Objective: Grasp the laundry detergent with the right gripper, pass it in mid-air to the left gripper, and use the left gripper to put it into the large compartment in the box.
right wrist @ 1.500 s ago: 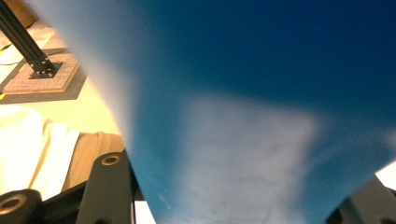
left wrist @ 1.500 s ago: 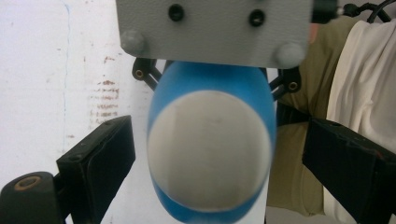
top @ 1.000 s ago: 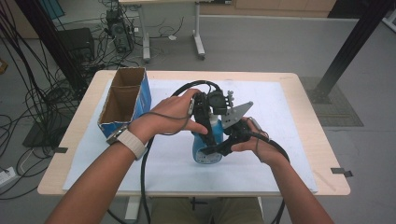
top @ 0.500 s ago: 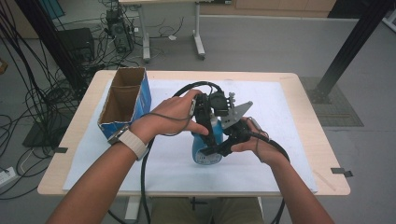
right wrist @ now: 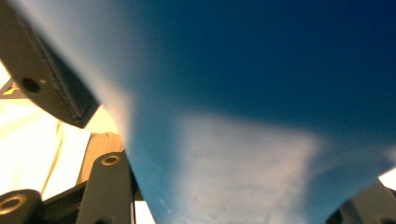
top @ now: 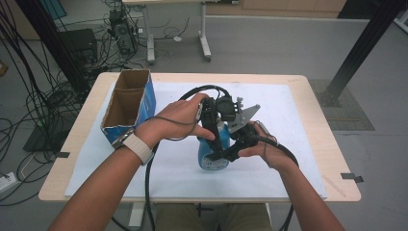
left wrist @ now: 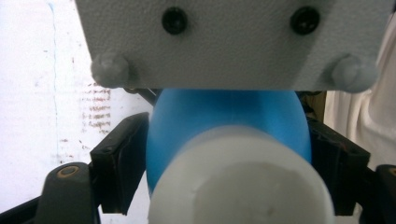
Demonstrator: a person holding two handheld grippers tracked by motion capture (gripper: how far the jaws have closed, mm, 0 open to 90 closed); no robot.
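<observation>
On the desk (top: pixel 308 144), left of the work, stands an open cardboard box (top: pixel 126 103). The left tool (top: pixel 211 126) has just been closing its jaws around the white cap (left wrist: pixel 243 186) of the blue bottle (top: pixel 211 156), which stands mid-desk; the pads look not yet tight. The right tool (top: pixel 235 147) is clenched on the bottle's body. Likely step: unscrewing the cap. Next comes a firm pinch, then a twist.
</observation>
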